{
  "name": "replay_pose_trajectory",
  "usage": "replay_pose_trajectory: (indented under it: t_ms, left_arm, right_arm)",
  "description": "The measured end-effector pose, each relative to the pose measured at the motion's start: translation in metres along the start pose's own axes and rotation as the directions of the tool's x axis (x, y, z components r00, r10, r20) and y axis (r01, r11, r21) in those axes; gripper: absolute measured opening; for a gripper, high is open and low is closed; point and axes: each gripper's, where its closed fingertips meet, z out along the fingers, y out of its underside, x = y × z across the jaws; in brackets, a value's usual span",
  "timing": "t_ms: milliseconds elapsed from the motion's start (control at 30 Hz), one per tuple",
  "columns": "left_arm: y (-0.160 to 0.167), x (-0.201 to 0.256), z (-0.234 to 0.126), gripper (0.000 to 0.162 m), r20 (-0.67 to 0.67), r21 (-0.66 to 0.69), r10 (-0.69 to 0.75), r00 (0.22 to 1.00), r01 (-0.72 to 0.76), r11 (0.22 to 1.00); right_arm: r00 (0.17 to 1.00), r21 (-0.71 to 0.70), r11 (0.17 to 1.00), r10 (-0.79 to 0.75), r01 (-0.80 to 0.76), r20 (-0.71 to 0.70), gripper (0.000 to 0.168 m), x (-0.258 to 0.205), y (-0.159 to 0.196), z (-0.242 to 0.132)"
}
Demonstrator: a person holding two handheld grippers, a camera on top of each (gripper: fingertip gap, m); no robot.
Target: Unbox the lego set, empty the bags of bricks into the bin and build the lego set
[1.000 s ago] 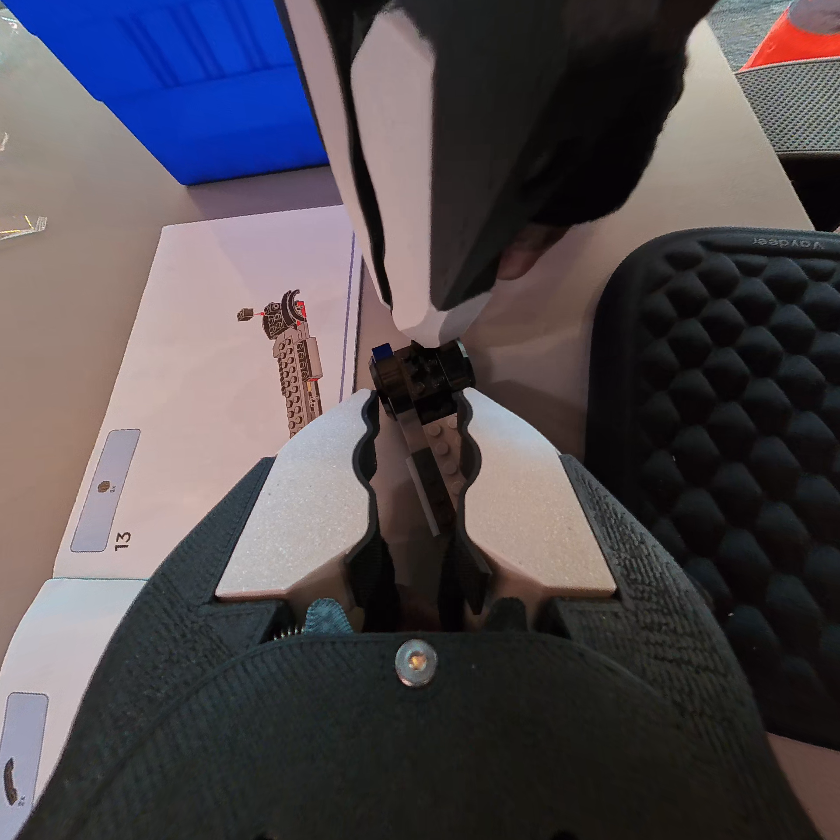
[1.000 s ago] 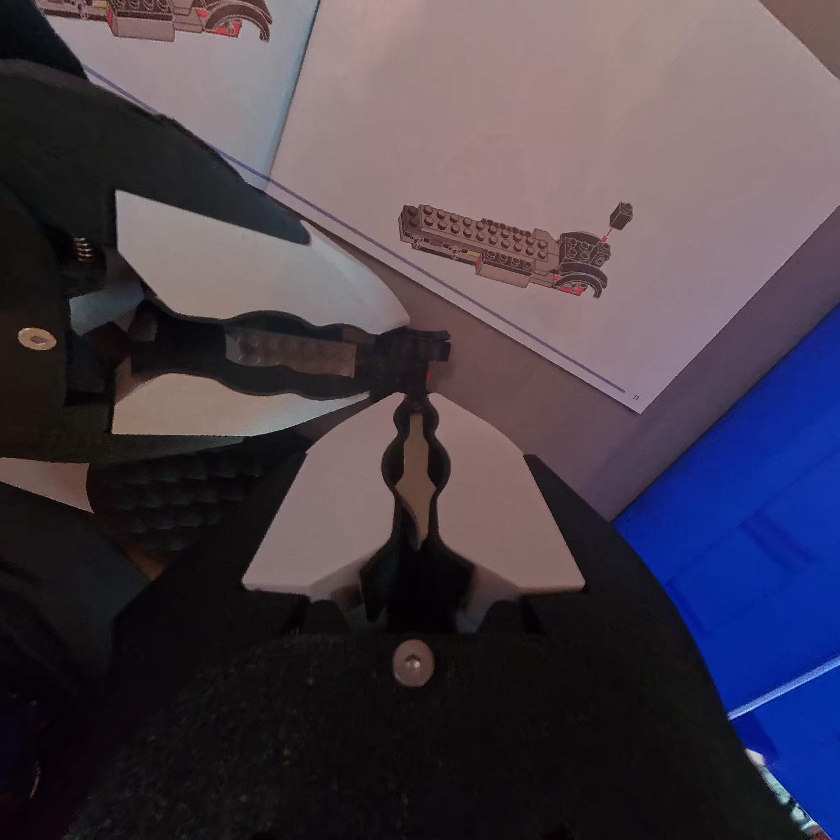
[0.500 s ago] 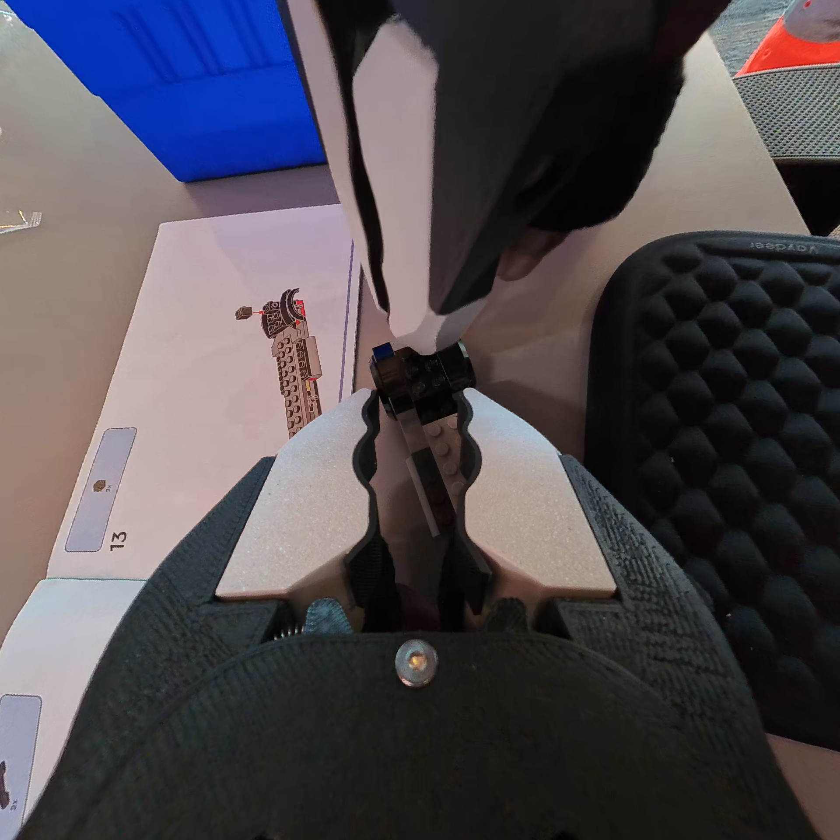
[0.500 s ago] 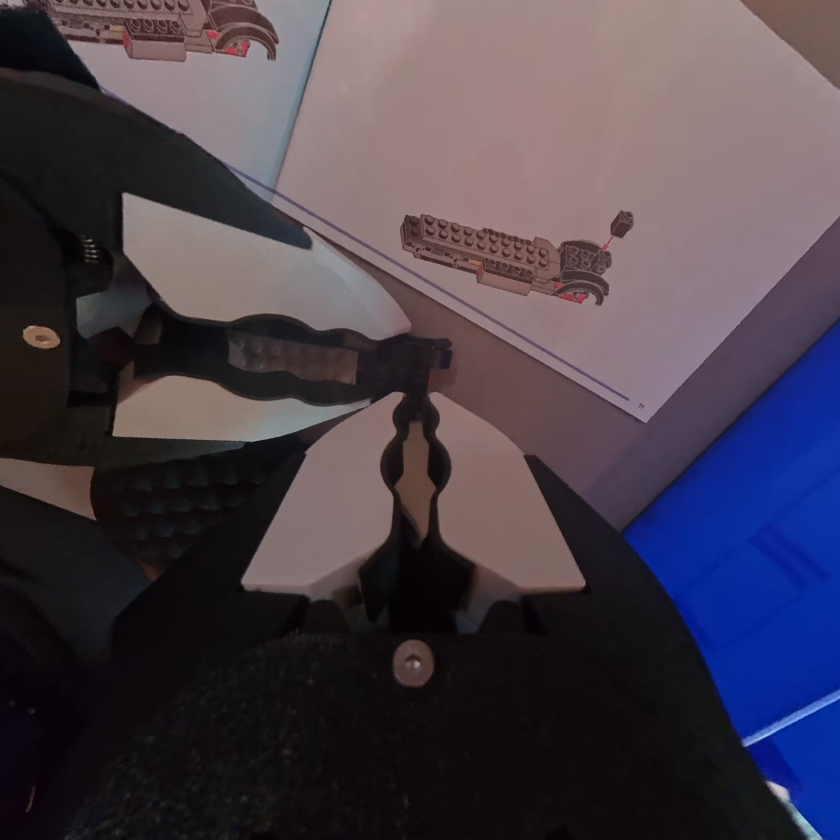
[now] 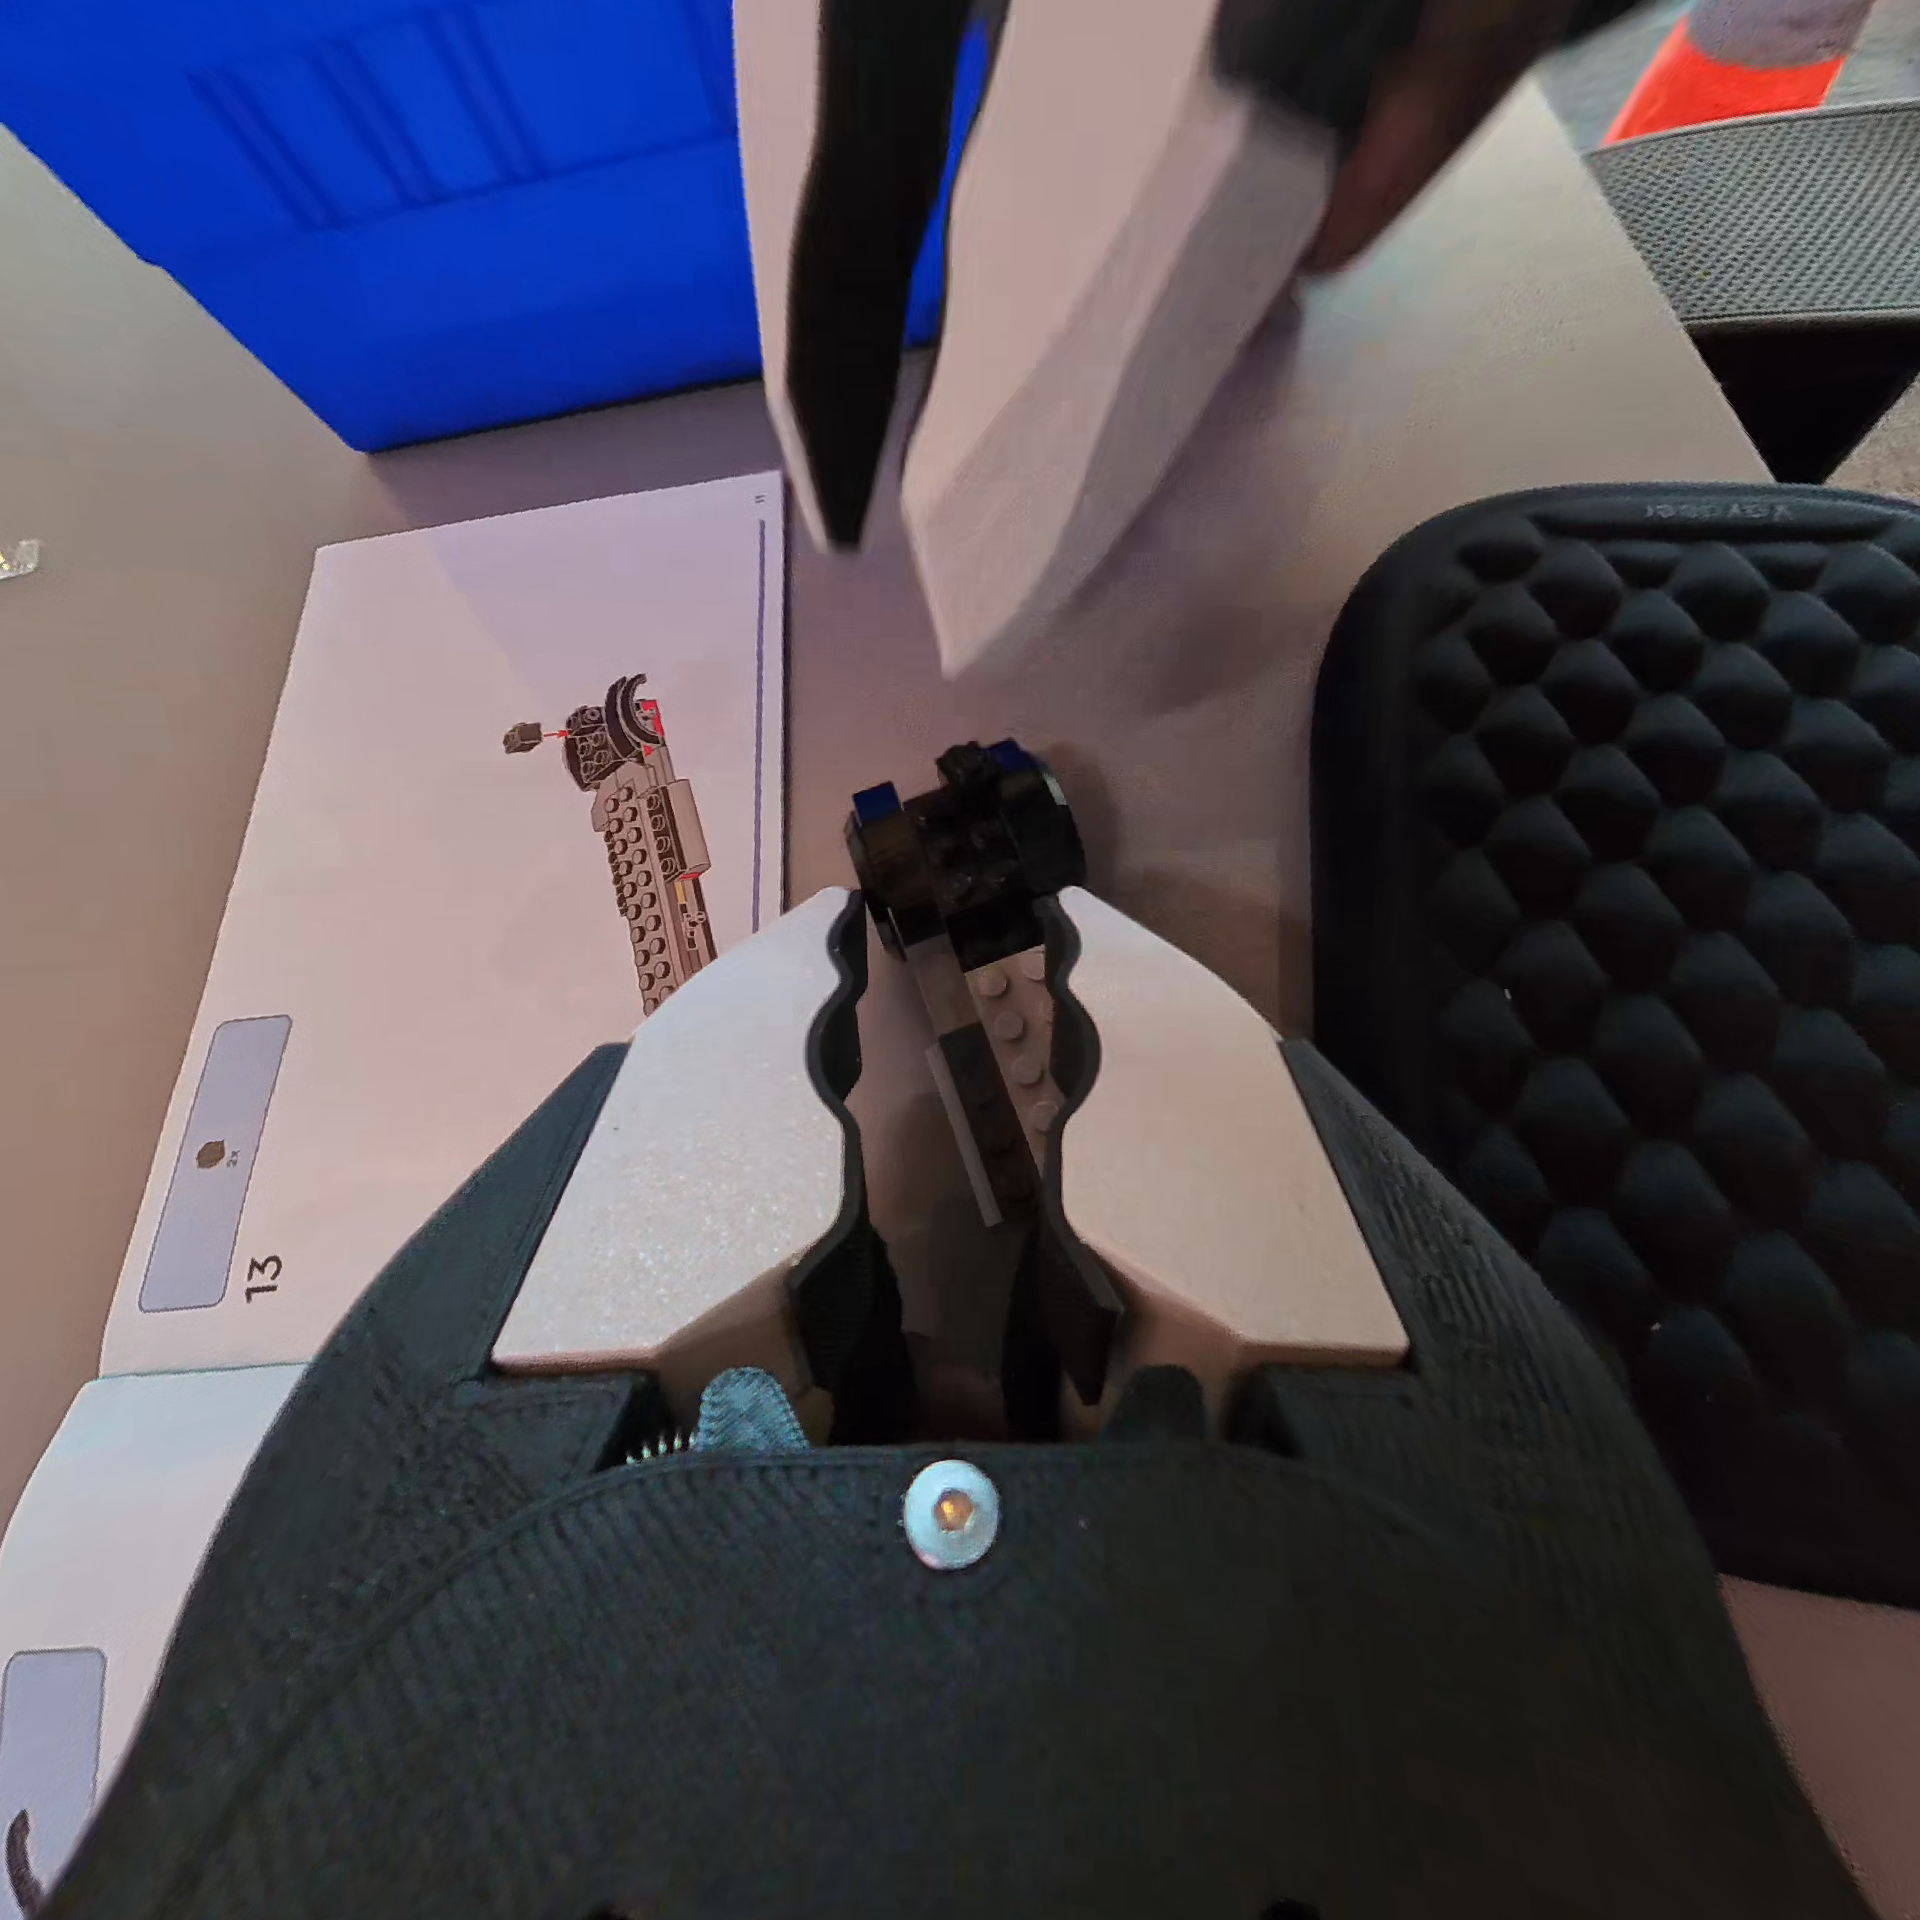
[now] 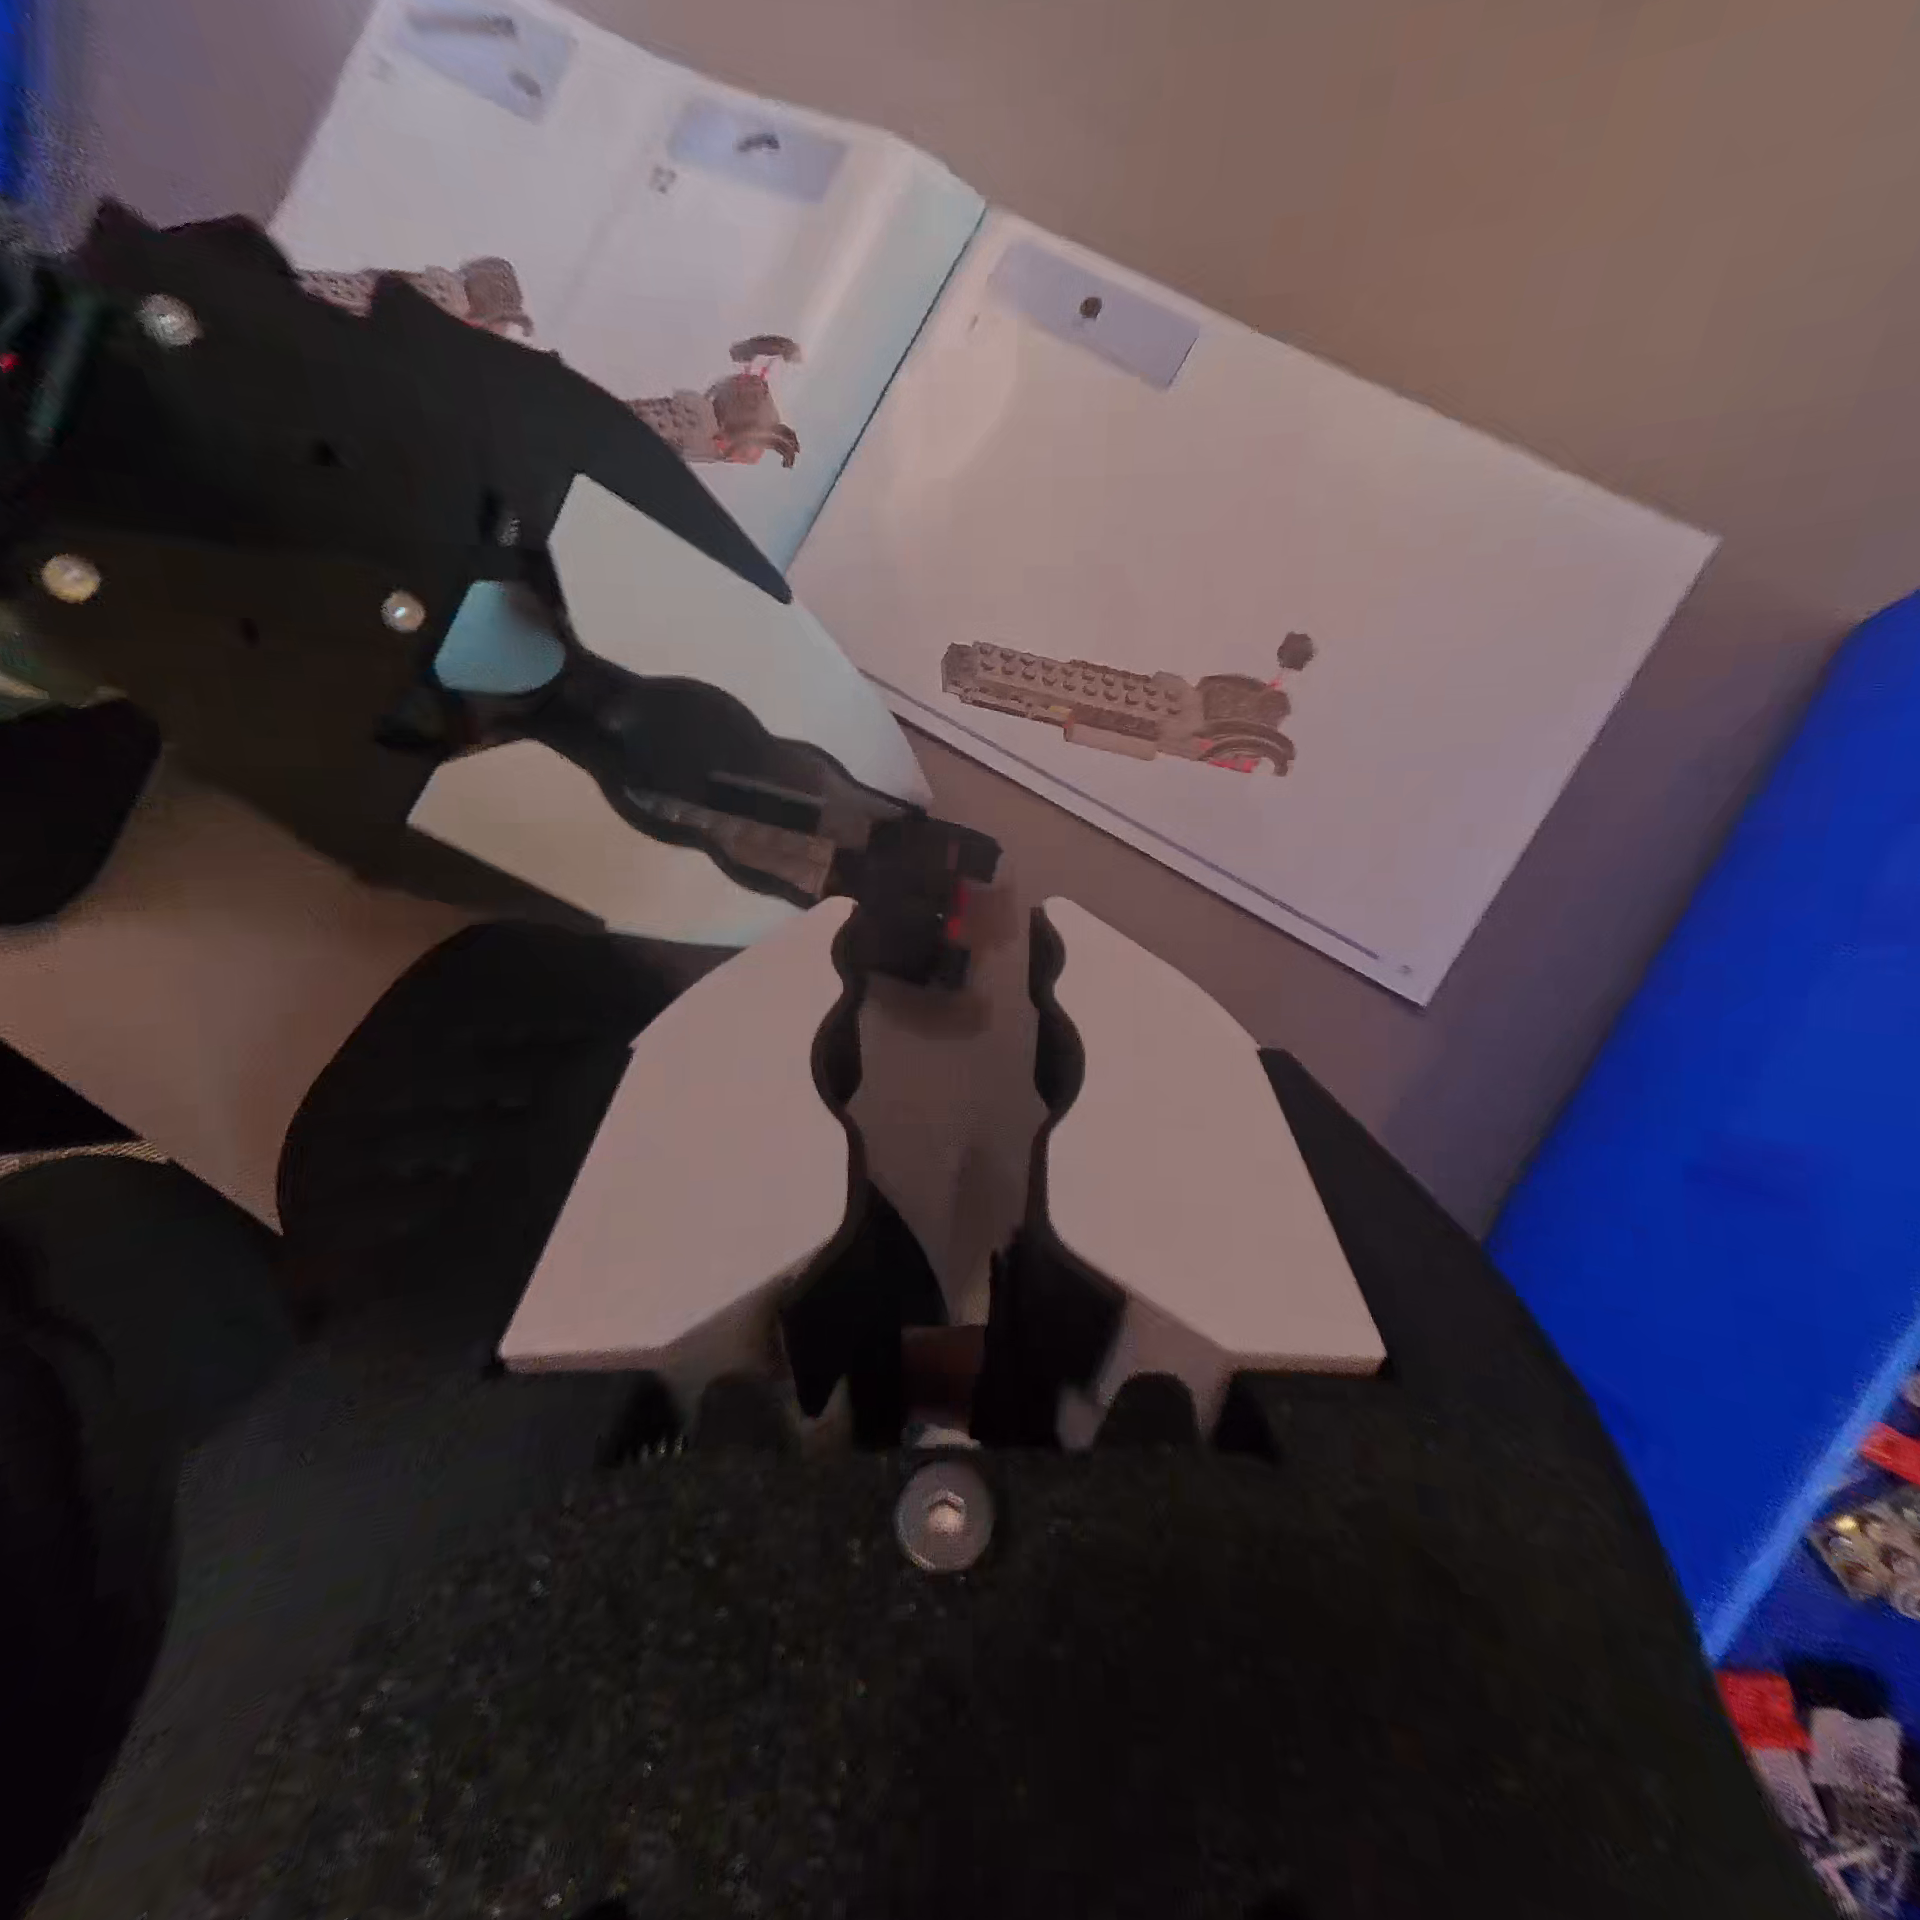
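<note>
Left gripper (image 5: 956,914) is clamped on the grey-and-black lego assembly (image 5: 982,935), held above the table (image 5: 1455,436) beside the open instruction booklet (image 5: 468,883). Right gripper (image 6: 940,914) stands parted and apparently empty, though blurred, its tips around the assembly's black end.

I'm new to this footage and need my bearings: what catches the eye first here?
The left gripper is clamped on a partly built lego model, grey studded plate between its fingers, black end sticking out. The right gripper stands open just beside that black end. An open instruction booklet lies on the table behind, with a blue bin beyond and a black textured cushion alongside.
</note>
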Motion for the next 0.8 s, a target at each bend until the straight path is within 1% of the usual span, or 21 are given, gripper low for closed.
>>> replay_pose_trajectory:
  t_ms: [33,133,200,300,367,433,500,600,700,800]
  left_arm:
    - [0.000,0.001,-0.001,0.032,-0.020,0.002,0.007,1.000,-0.007,1.000]
    - [0.002,0.009,-0.004,0.032,-0.105,0.013,0.055,0.993,-0.054,0.998]
    - [0.004,0.012,-0.007,0.033,-0.147,0.025,0.097,0.984,-0.095,0.995]
    - [0.005,0.012,-0.011,0.039,-0.151,0.038,0.130,0.980,-0.126,0.991]
    - [0.005,0.016,-0.014,0.045,-0.172,0.043,0.135,0.976,-0.129,0.991]
    - [0.003,0.020,-0.017,0.047,-0.181,0.049,0.119,0.976,-0.112,0.992]
    - [-0.002,0.022,-0.018,0.049,-0.177,0.057,0.080,0.981,-0.071,0.996]
    - [-0.009,0.024,-0.015,0.049,-0.161,0.053,0.012,0.987,-0.004,0.999]
    - [-0.008,0.025,-0.009,0.049,-0.144,0.018,-0.049,0.988,0.052,0.998]
    - [-0.009,0.024,-0.008,0.043,-0.131,0.026,-0.047,0.990,0.051,0.998]
  right_arm:
    - [1.000,0.022,1.000,-0.022,0.022,0.007,0.029,0.000,0.003,-0.008]
    - [0.979,0.075,0.979,-0.196,0.191,0.062,0.027,-0.015,0.012,-0.024]
    - [0.950,0.103,0.950,-0.304,0.296,0.073,0.031,-0.025,0.017,-0.031]
    - [0.902,0.190,0.894,-0.425,0.405,0.078,0.026,-0.035,0.018,-0.043]
    - [0.857,0.238,0.845,-0.509,0.479,0.080,0.022,-0.041,0.013,-0.042]
    - [0.791,0.257,0.778,-0.607,0.572,0.077,0.020,-0.044,0.010,-0.031]
    - [0.724,0.197,0.728,-0.682,0.656,0.107,0.021,-0.041,0.016,-0.014]
    - [0.667,0.114,0.688,-0.724,0.716,0.178,0.020,-0.033,0.024,0.008]
    - [0.617,0.100,0.647,-0.756,0.756,0.219,0.019,-0.031,0.023,0.017]
    - [0.562,0.097,0.595,-0.792,0.798,0.239,0.018,-0.030,0.024,0.023]
